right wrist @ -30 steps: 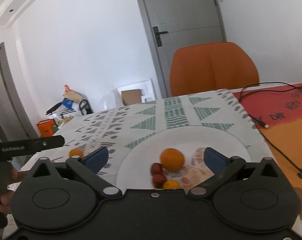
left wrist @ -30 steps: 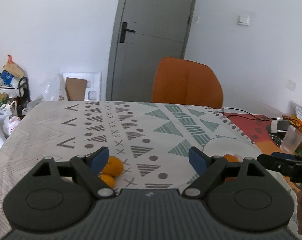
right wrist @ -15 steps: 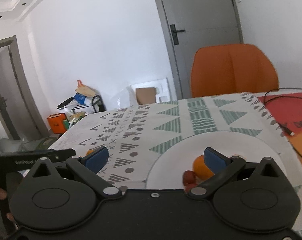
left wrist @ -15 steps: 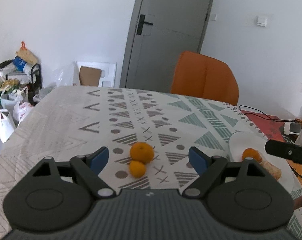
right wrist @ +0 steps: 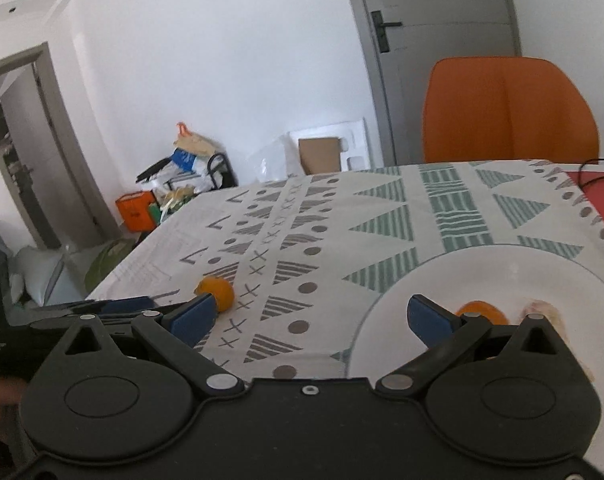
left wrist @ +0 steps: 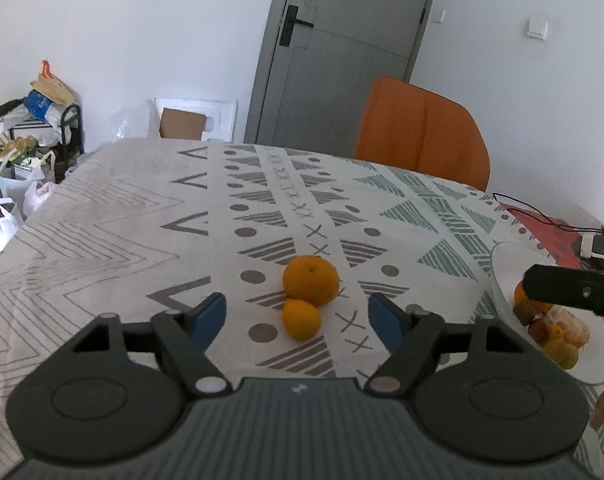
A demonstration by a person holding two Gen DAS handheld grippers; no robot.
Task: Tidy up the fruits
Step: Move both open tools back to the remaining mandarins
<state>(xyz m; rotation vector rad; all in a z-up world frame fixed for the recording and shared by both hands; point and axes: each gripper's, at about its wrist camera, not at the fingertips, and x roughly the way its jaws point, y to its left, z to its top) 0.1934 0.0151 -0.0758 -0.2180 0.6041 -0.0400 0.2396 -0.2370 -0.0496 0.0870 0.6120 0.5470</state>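
Note:
Two oranges lie touching on the patterned tablecloth, a large orange (left wrist: 310,280) behind a small orange (left wrist: 301,319). My left gripper (left wrist: 298,316) hovers just before them. Its jaws are closing, with the small orange in the gap between the blue pads and neither pad touching it. A white plate (left wrist: 505,264) at the right holds a peeled orange (left wrist: 565,326), dark red fruits (left wrist: 529,316) and small yellow ones. My right gripper (right wrist: 311,316) is open and empty over the cloth at the plate's (right wrist: 501,264) left edge. An orange (right wrist: 477,310) on that plate shows behind its right finger.
An orange chair (left wrist: 421,136) stands at the table's far side before a grey door. A black cable (left wrist: 541,216) and a red mat lie at the right edge. Bags (left wrist: 6,216) and a rack crowd the floor at the left.
My left gripper has swung toward the two oranges and sunk, so they now sit between its fingers, and its jaws have narrowed. My right gripper has drifted left off the plate's fruit.

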